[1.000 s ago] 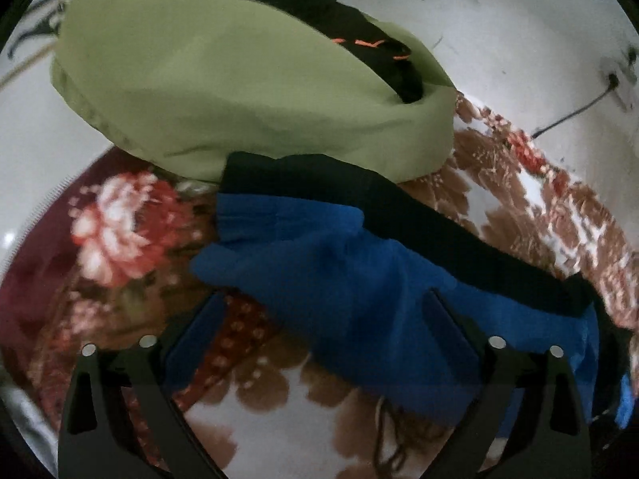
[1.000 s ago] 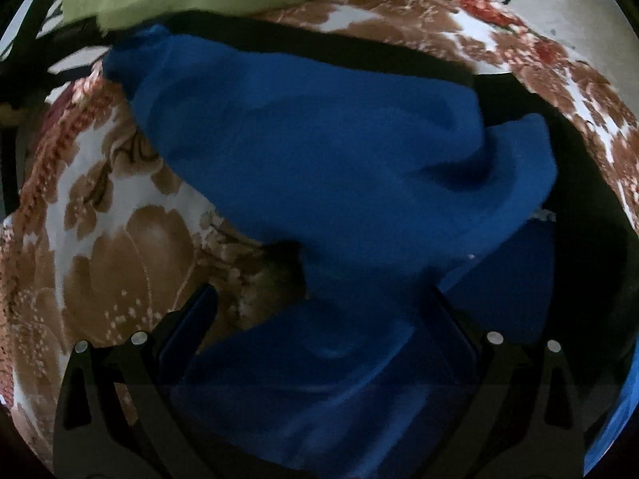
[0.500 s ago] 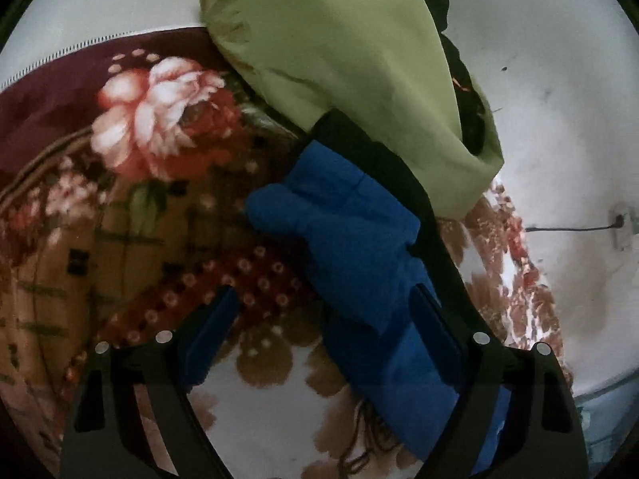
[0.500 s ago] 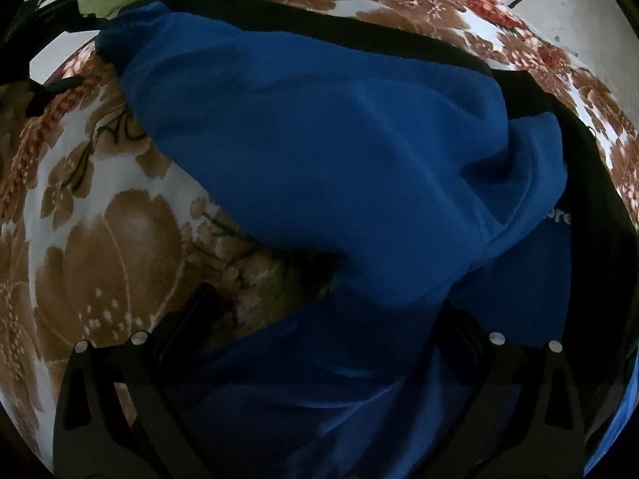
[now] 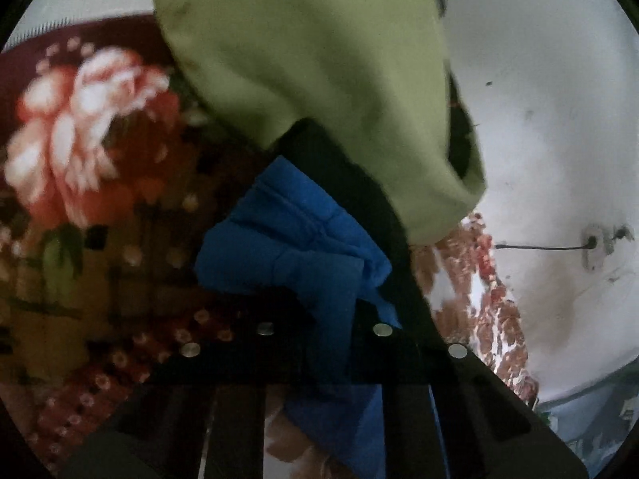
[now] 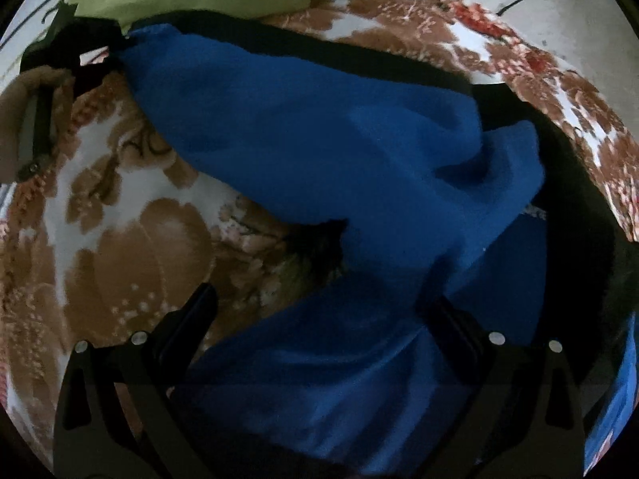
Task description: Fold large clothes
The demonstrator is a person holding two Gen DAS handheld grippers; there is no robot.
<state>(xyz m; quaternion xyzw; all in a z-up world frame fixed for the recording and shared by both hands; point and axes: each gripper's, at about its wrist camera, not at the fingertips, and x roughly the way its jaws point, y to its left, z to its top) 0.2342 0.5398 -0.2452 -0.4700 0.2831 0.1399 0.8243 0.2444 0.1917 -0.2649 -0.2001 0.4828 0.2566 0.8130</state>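
Note:
A large blue garment with black trim [image 6: 319, 151] lies crumpled on a floral blanket [image 6: 131, 247]. In the left wrist view its blue sleeve end [image 5: 287, 239] runs down between my fingers. My left gripper [image 5: 323, 319] is shut on that sleeve. It also shows at the far left of the right wrist view [image 6: 76, 64], held by a hand. My right gripper [image 6: 319, 307] is open, its jaws wide apart with blue fabric lying between and under them.
A light green garment [image 5: 311, 68] lies on the blanket beyond the blue one, with a black garment [image 5: 459, 131] tucked behind it. A white wall [image 5: 559, 119] with a socket and cable [image 5: 595, 243] stands behind. The blanket's dark red flowered part [image 5: 80, 151] lies to the left.
My left gripper has closed on the blue sleeve end after turning and moving in toward it. My right gripper stays open over the blue fabric, which has shifted slightly.

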